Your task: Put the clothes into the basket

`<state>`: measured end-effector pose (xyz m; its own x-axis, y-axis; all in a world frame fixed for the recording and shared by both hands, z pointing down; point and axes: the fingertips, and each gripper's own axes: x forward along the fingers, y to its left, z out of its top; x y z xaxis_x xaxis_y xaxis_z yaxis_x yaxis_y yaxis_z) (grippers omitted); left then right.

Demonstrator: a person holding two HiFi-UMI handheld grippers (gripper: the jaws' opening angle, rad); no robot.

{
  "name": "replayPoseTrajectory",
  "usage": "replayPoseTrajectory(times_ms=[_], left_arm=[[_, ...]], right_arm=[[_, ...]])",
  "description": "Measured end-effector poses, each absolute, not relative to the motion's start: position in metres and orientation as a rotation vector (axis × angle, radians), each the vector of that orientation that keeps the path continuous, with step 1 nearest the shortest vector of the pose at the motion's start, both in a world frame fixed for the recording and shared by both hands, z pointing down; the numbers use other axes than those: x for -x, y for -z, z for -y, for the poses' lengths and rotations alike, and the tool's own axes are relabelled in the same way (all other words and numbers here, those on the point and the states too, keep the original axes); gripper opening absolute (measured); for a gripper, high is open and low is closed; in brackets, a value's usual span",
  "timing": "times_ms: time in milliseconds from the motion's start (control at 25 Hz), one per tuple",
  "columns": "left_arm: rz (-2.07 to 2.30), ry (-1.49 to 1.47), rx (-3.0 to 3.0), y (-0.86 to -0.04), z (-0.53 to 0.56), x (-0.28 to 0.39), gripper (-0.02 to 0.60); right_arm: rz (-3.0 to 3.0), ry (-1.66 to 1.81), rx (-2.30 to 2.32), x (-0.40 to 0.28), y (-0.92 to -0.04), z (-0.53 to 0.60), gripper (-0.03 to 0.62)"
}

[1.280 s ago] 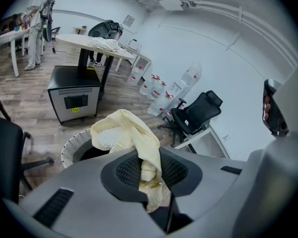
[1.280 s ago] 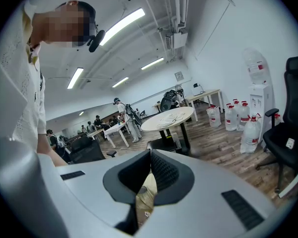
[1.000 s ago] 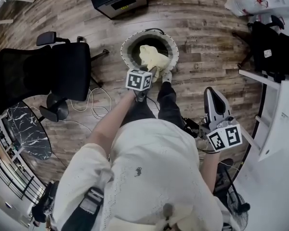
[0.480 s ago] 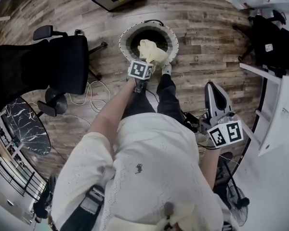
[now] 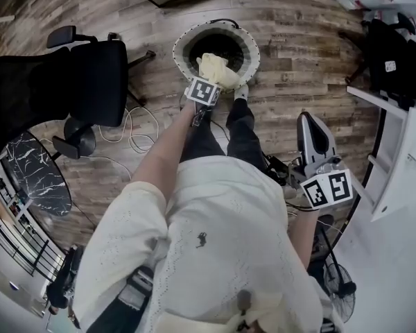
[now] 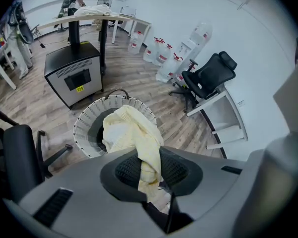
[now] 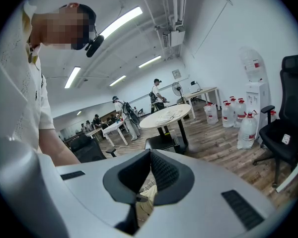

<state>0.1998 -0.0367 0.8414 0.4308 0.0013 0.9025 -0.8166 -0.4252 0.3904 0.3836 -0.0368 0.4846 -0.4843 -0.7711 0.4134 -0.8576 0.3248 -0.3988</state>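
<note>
Pinches the yellow cloth between the narrow jaws of the left gripper, most of it hanging over the mouth of the white basket. Holds the right gripper closed and empty, well apart. Better to lower the cloth inside the rim, centre it, then let go, lest a fold drape outside.

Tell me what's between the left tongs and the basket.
Only the yellow garment, gripped by the left tongs, hanging over the basket; left gripper view shows it.
</note>
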Motion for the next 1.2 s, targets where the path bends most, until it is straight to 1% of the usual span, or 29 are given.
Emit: replayPoseTrajectory(times_ms=[200, 480, 920, 1000, 1040, 1080, 1120, 1200], left_arm=[[0.702, -1.165, -1.764, -0.850, 0.036, -0.192, 0.098], [0.758, -1.145, -1.738, -0.849, 0.035, -0.187, 0.110], [0.782, -1.216, -1.753, -0.857, 0.030, -0.166, 0.130], [0.768, -1.182, -1.744, -0.855, 0.028, -0.170, 0.135], [0.764, -1.161, -1.739, -0.853, 0.027, -0.172, 0.133], [0.768, -1.146, -1.737, -0.852, 0.028, -0.173, 0.112], [0.776, -1.135, -1.736, -0.851, 0.029, -0.172, 0.076], [0.785, -1.123, -1.740, -0.849, 0.030, -0.171, 0.074]], right_arm=[[2.425, -0.875, -1.512, -0.384, -0.488, 0.036, 0.012], [2.424, -0.875, -1.507, -0.383, -0.489, 0.029, 0.012], [2.426, -0.881, -1.492, -0.378, -0.492, 0.027, 0.012], [2.427, -0.882, -1.490, -0.378, -0.492, 0.027, 0.012], [2.428, -0.882, -1.490, -0.378, -0.492, 0.027, 0.012], [2.429, -0.882, -1.489, -0.378, -0.492, 0.027, 0.012], [2.430, -0.882, -1.486, -0.378, -0.492, 0.027, 0.012], [2.432, -0.881, -1.476, -0.376, -0.493, 0.026, 0.012]])
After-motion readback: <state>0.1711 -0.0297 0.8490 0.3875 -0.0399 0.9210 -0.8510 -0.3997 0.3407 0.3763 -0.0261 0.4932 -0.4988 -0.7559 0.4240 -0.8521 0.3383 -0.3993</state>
